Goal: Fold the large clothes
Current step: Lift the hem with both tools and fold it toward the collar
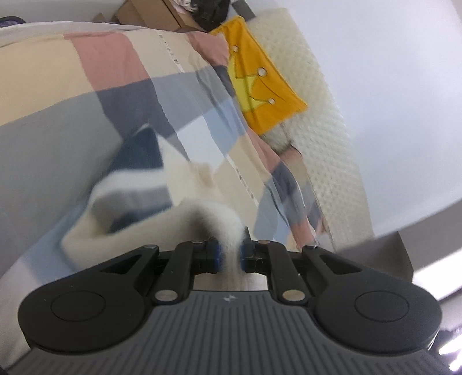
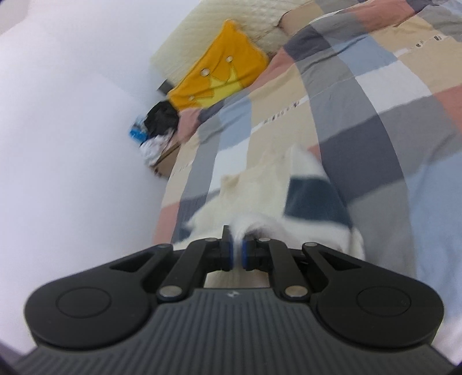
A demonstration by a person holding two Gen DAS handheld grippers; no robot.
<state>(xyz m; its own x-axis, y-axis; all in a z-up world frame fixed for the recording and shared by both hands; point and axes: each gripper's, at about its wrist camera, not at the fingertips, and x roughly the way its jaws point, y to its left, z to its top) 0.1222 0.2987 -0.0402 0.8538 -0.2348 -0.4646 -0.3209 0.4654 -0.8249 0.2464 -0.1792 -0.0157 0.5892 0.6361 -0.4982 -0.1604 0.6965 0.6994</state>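
Observation:
A fluffy cream garment with dark blue and grey patches (image 1: 138,184) lies partly lifted over the checked bed cover (image 1: 72,72). My left gripper (image 1: 231,255) is shut on a cream fold of it, held above the bed. In the right wrist view the same garment (image 2: 303,199) hangs from my right gripper (image 2: 236,253), which is shut on another cream edge above the bed cover (image 2: 375,101). Both views are tilted and blurred. The rest of the garment's shape is hidden by folds.
An orange cushion with a yellow crown (image 1: 260,75) leans on a cream padded headboard (image 1: 317,115) at the bed's head; it also shows in the right wrist view (image 2: 219,75). White wall (image 2: 57,115) flanks the bed. Cardboard boxes (image 1: 156,14) and dark clutter (image 2: 160,118) lie beside the bed.

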